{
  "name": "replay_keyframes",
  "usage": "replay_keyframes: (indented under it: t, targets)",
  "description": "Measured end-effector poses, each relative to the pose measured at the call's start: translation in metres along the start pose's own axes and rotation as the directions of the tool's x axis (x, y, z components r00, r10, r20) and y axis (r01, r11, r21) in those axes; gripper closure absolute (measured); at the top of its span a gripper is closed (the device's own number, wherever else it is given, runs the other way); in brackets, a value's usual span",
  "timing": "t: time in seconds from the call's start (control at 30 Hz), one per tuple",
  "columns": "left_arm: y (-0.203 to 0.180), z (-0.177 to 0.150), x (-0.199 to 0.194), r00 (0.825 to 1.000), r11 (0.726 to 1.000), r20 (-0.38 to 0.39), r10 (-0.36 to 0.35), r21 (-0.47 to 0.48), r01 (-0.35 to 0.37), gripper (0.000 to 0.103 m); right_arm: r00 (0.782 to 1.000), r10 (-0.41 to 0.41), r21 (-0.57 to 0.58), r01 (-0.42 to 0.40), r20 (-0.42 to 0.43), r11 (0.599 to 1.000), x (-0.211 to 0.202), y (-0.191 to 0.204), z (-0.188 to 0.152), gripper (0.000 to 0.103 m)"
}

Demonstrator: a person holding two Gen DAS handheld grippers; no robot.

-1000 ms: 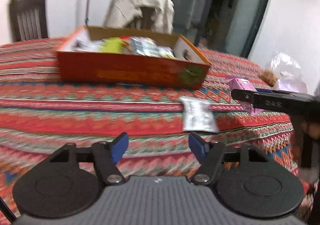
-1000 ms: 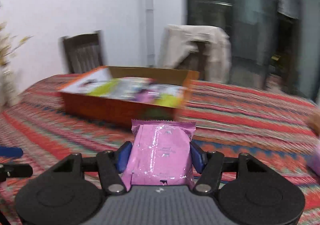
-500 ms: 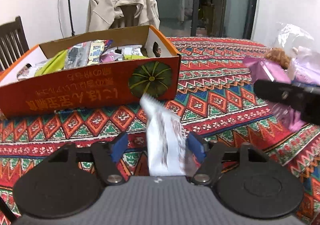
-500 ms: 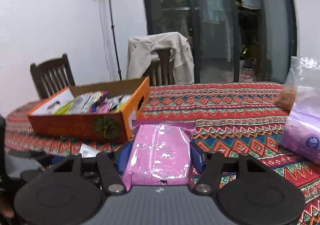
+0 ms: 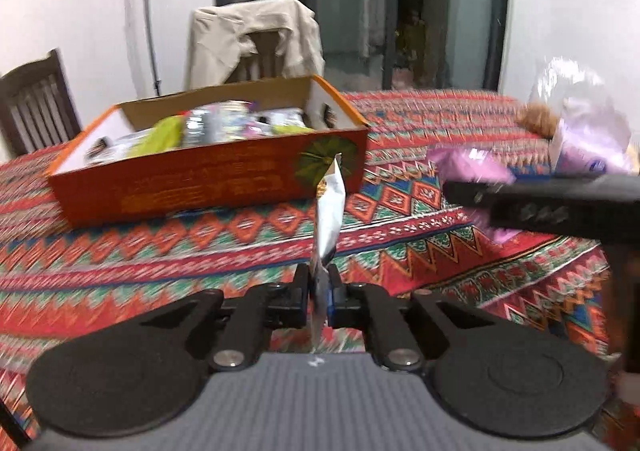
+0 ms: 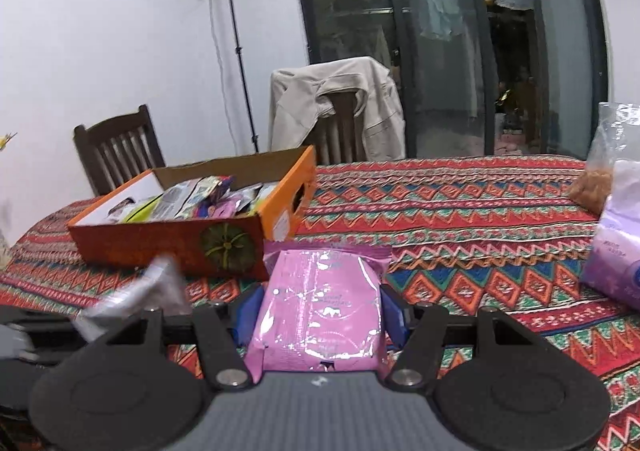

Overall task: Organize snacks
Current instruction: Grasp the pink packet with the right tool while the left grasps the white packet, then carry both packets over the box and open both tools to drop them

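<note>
Both tools are loaded and poised short of the orange snack box (image 5: 208,179) on the patterned tablecloth (image 5: 160,247), the carrying step of the tidy-up apparently under way. The left gripper (image 5: 319,293) has its fingers pinched tight on the bottom edge of a silver sachet (image 5: 330,219), which stands on end, its long axis near vertical and leaning slightly right, thin edge toward the camera and top corner reaching up in front of the box's green emblem. The right gripper (image 6: 320,315) is clamped across the lower part of a pink packet (image 6: 320,303), held flat-face up with its crimped far end pointing away toward the box's near corner; its long axis runs along the fingers.

The box, already heaped with wrappers, sits ahead and to the left of both tools, apart from them. A clear bag of snacks (image 6: 612,187) waits at the right edge of the table.

Next, by the look of it, each packet must be lifted over the cardboard wall and let go inside, one tool at a time so they do not crowd each other. The sachet, gripped only by an edge, may flop.
</note>
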State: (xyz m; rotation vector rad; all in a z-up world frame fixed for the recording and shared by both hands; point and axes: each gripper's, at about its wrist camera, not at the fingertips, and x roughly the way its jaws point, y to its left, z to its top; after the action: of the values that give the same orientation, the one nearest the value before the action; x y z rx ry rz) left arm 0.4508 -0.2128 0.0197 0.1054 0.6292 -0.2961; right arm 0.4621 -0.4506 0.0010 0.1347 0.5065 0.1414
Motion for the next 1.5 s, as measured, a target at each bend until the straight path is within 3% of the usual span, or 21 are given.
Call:
replay_keyframes:
  t: [0.1,0.3,0.37,0.43,0.53,0.63,0.93,1.23,1.5]
  targets:
    - [0.02,-0.009,-0.035,0.999,0.998,0.035,0.004,-0.059,-0.001,0.094,0.999,0.027,-0.048,-0.028,-0.028,0.998,0.006,0.013,-0.004,0.042]
    - [0.047,-0.038,-0.1,0.997,0.997,0.073,0.009,-0.081,-0.003,0.094,0.991,0.071,-0.094,-0.082,-0.112,0.992,0.019,0.038,-0.011,0.042]
    - [0.053,-0.049,-0.116,0.997,0.997,0.08,0.014,-0.077,-0.007,0.094,0.992,0.043,-0.147,-0.06,-0.118,0.987,0.005,0.058,-0.014,0.042]
    - [0.059,-0.06,-0.13,0.996,0.996,0.087,0.008,-0.084,-0.001,0.094,0.988,0.08,-0.171,-0.101,-0.129,0.98,-0.016,0.075,-0.021,0.042]
    - [0.068,-0.073,-0.144,0.996,0.994,0.085,-0.022,-0.105,0.03,0.094,0.98,0.144,-0.158,-0.164,-0.135,0.974,-0.055,0.096,-0.04,0.042]
    - [0.071,-0.078,-0.151,0.995,0.993,0.092,-0.034,-0.114,0.045,0.094,0.981,0.141,-0.152,-0.162,-0.136,0.975,-0.078,0.11,-0.052,0.042]
    - [0.073,-0.077,-0.156,0.992,0.989,0.116,-0.052,-0.133,0.067,0.094,0.985,0.134,-0.149,-0.15,-0.113,0.977,-0.1,0.121,-0.052,0.042]
    - [0.071,-0.025,-0.129,0.987,0.99,0.139,-0.076,-0.111,0.092,0.094,0.985,0.163,-0.157,-0.171,-0.059,0.973,-0.087,0.103,-0.018,0.042]
    - [0.067,0.071,-0.055,0.981,0.985,0.16,-0.109,-0.115,0.128,0.094,0.978,0.209,-0.163,-0.206,0.006,0.965,-0.02,0.082,0.078,0.042]
